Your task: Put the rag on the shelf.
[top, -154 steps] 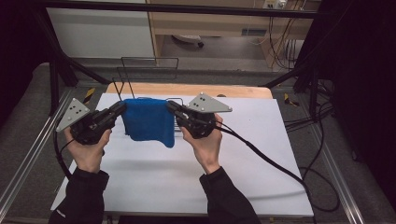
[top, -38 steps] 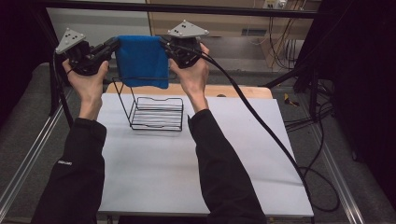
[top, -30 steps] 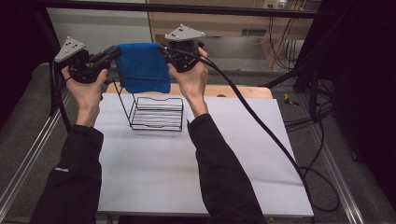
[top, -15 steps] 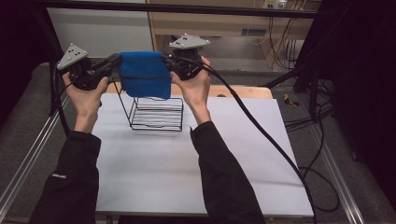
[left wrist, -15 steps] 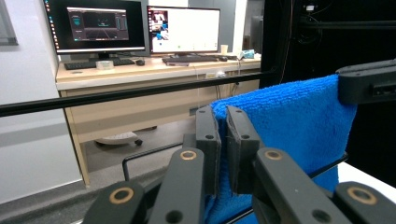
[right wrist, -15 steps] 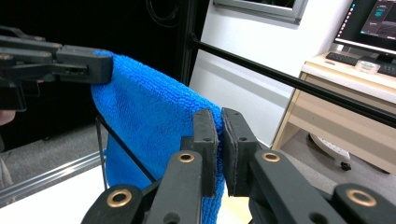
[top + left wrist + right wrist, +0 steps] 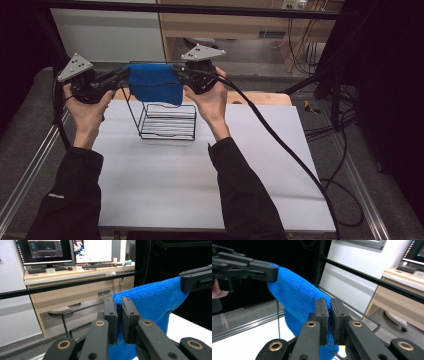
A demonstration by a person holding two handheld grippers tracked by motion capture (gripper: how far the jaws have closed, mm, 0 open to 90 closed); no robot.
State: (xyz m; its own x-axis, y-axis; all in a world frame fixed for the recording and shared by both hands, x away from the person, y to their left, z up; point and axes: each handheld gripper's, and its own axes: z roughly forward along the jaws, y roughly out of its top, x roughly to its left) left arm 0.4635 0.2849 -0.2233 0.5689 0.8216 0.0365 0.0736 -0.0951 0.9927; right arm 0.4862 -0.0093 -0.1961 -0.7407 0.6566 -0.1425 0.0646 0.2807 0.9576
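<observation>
Blue fuzzy cloth, stretched taut

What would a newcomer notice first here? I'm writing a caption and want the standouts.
The bright blue cloth stands out, stretched in the air between the left gripper and the right gripper, each shut on a top corner. Just below and behind it, a black wire rack stands on the white table near its far edge.
</observation>
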